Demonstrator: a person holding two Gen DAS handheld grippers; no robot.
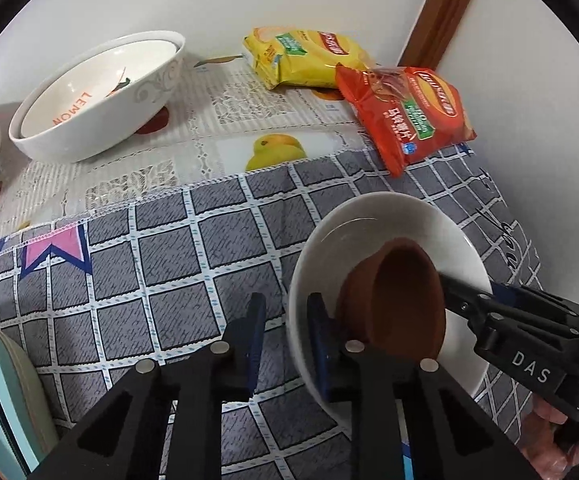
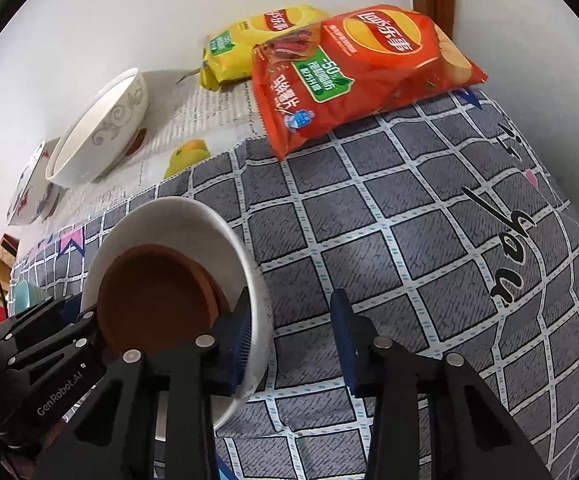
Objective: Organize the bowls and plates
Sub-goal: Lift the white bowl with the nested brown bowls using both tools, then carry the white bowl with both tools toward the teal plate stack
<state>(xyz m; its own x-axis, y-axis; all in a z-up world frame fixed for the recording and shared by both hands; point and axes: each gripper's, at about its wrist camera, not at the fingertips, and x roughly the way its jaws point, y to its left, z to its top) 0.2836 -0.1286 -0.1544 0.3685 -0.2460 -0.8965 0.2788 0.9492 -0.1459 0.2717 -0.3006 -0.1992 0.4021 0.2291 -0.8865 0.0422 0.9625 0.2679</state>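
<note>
White bowl [image 1: 369, 216], brown dish [image 1: 401, 288] inside, has left gripper [image 1: 285, 308] and right gripper [image 2: 289, 308] straddling its rim, both spread, neither pinching.

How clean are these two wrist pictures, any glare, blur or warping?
Left wrist view: strong fisheye bending with black corners, the checked cloth curves; soft glare inside the white plate; mild softness, no motion blur. Right wrist view: same barrel warp, the red chip bag bulges large; shiny highlights on its foil; even indoor light, faint shadows.
</note>
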